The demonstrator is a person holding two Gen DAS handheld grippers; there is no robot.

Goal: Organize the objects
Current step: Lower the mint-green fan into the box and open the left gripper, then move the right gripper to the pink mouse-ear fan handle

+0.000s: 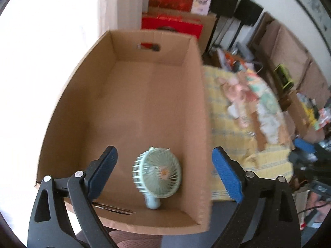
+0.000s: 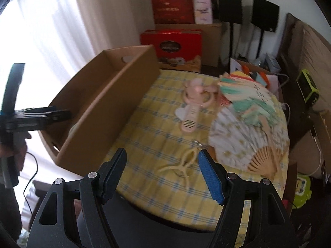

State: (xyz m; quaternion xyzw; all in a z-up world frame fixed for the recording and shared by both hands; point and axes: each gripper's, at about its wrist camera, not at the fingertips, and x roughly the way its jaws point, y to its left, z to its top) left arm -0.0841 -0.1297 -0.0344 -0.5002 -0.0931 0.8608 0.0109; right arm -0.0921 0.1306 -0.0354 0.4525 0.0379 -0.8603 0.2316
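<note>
One cardboard box (image 1: 144, 95) stands open-topped along the left edge of the surface (image 2: 144, 165), which is covered by a yellow checked cloth. Inside the box lies one mint-green fan (image 1: 158, 175), at the box's near right corner, its handle toward the near wall and its round cage close to the right wall. The rest of the box floor is bare from there to the far wall, which has one handle slot.

The left gripper (image 1: 164, 171) hangs above the box's near end with its fingers (image 1: 105, 165) wide apart; nothing is between them, and the green fan lies below the gap. In the right wrist view the left gripper (image 2: 44, 113) shows over the box's near left side.

The right gripper (image 2: 162, 169) is over the near edge of the surface, fingers apart and clamped on nothing. Just past their tips lies one cream hair band (image 2: 182, 163), flat on the cloth near the near edge.

Toward the middle of the surface lies one pink fan (image 2: 194, 105), handle pointing to the near edge. Two paper fans are spread open along the right side: a white one (image 2: 244, 142) with wooden ribs reaching the right edge, and a teal-patterned one (image 2: 248, 97) behind it, overlapping it.

Between the box's right wall and the pink fan the cloth is bare, a strip running from the near edge to the far edge. Behind the surface, red boxes (image 2: 171, 43) are stacked against the wall.
</note>
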